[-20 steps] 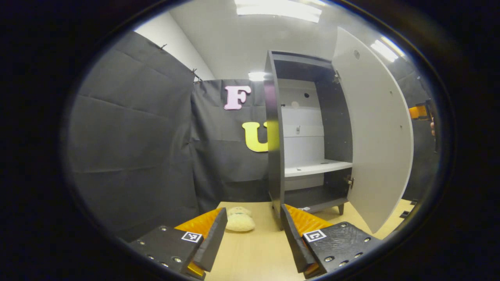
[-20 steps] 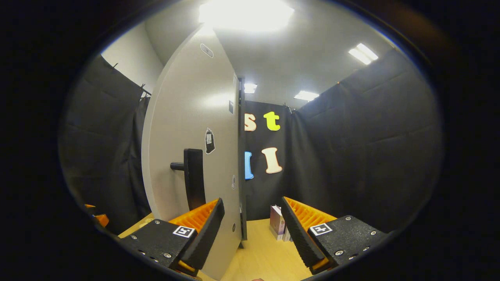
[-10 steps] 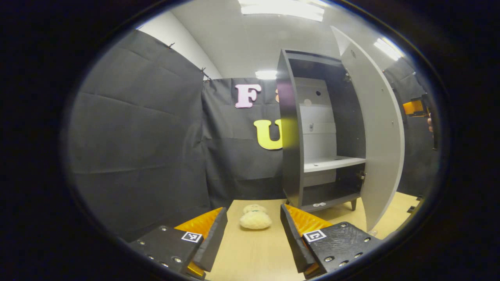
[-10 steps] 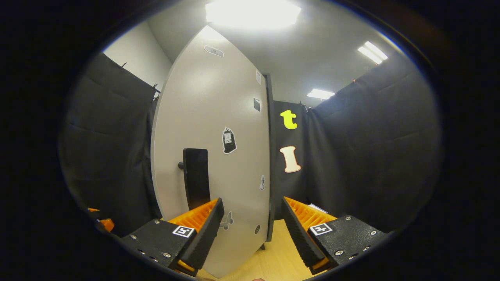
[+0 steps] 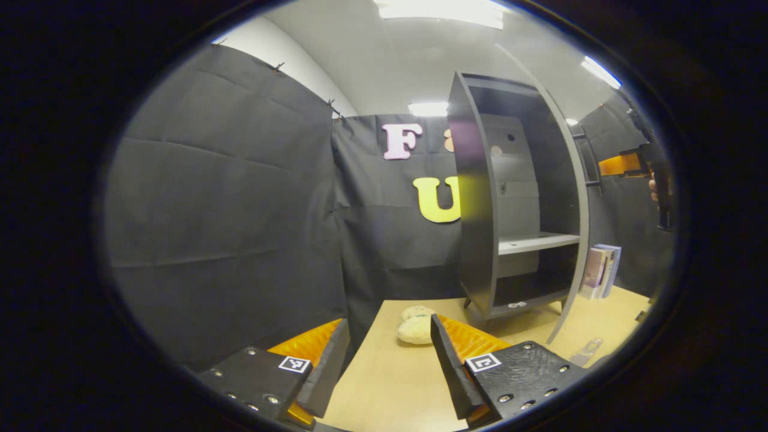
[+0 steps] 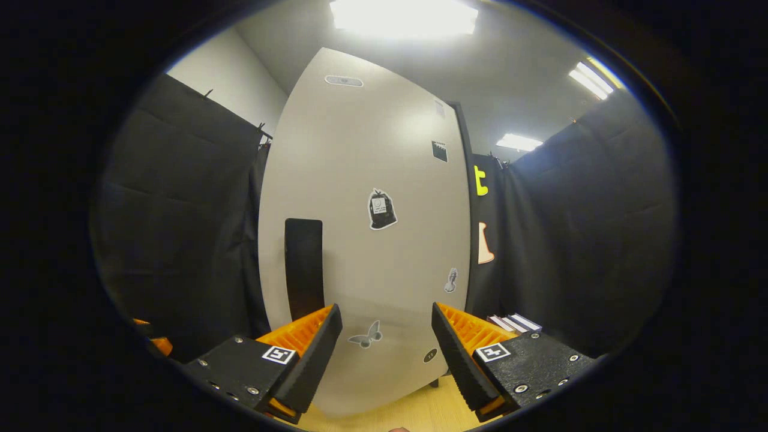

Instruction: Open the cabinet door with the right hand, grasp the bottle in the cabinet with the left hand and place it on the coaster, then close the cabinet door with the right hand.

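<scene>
The dark grey cabinet [image 5: 477, 198] stands on the wooden table [image 5: 384, 384], and what I see of its white shelf [image 5: 537, 242] is bare. Its pale door [image 5: 577, 198] is edge-on in the left gripper view. In the right gripper view the door's outer face [image 6: 384, 180] carries stickers and a black handle [image 6: 303, 267]. My right gripper [image 6: 387, 354] is open just in front of that face, right of the handle, touching nothing. My left gripper [image 5: 390, 366] is open over the table, well short of the cabinet. The right gripper [image 5: 636, 165], held by a hand, appears beyond the door.
A cream fluffy object [image 5: 415, 329] lies on the table left of the cabinet's front. Books [image 5: 600, 270] stand right of the cabinet, also seen as books [image 6: 513, 324] past the door. A flat pale piece [image 5: 588, 351] lies near the table's right edge. Black cloth walls surround the table.
The door has swung from showing its inner face to edge-on in the left gripper view, and faces the right gripper more squarely. The cabinet has slid right in the left gripper view.
</scene>
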